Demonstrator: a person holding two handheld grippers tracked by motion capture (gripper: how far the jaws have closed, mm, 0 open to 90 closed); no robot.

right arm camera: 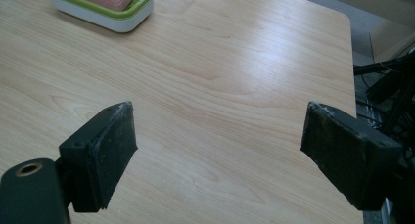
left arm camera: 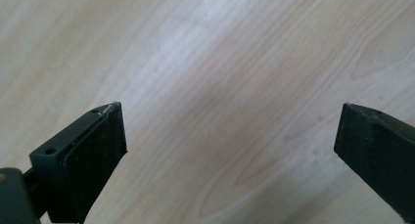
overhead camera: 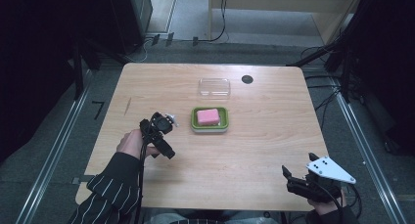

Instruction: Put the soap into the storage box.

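lab-like recording space, bare wooden table [overhead camera: 254, 150], floor cables [overhead camera: 320, 94], dark rig stands [overhead camera: 78, 62]

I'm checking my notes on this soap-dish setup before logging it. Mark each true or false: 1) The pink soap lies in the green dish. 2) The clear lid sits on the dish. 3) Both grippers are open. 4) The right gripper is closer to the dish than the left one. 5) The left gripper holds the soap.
1) True: the pink soap lies in the green dish.
2) False: the clear lid lies on the table just beyond the dish, apart from it.
3) True: the left gripper and the right gripper both have their jaws spread wide over bare wood.
4) False: the left gripper is beside the dish; the right is at the table's near corner.
5) False: its jaws hold nothing.
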